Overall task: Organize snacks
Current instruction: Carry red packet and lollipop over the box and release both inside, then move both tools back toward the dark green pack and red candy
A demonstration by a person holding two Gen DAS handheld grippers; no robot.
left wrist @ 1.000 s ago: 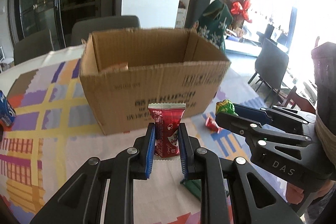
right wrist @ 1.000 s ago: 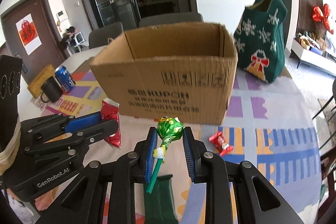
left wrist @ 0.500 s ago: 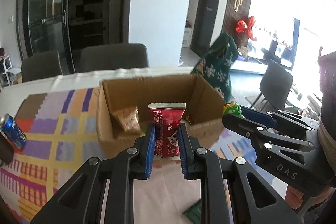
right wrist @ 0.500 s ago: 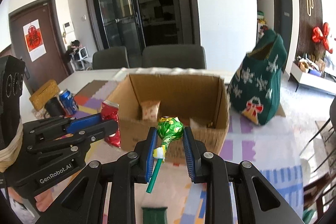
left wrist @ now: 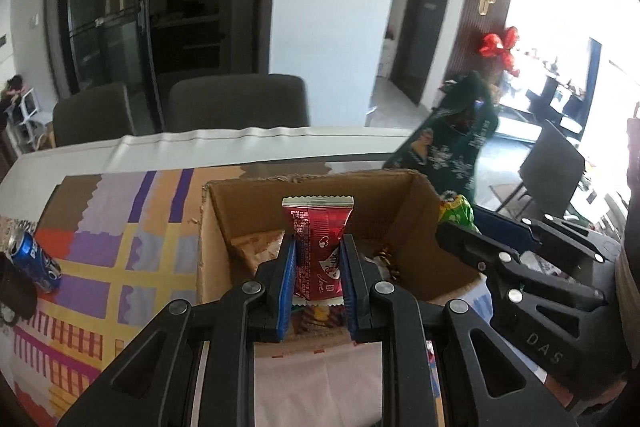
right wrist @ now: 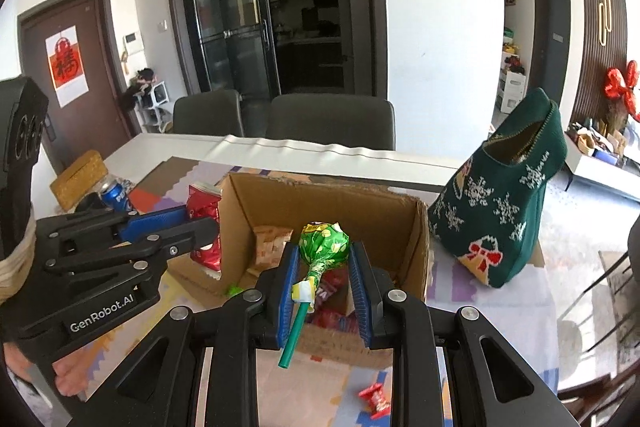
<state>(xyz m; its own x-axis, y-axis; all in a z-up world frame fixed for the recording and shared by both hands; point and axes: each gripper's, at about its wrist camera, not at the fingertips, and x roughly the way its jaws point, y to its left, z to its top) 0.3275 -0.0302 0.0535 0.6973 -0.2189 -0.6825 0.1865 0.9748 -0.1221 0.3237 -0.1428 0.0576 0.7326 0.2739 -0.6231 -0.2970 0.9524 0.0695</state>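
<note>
The left gripper [left wrist: 317, 247] is clamped on a red snack packet [left wrist: 318, 247], held upright between its blue pads above the open cardboard box [left wrist: 208, 247]. The right gripper [right wrist: 325, 259] is clamped on the wrapped head of a green lollipop [right wrist: 324, 247]; its green stick [right wrist: 294, 335] slants down toward the camera. Both snacks hang over the box interior. The box stands on a patterned tablecloth [left wrist: 100, 227] and already contains several wrapped snacks. A small red candy [right wrist: 374, 397] lies on the cloth in front of the box. A green knitted stocking [right wrist: 508, 215] stands just right of the box, and a blue soda can [left wrist: 34, 261] lies well to its left.
</note>
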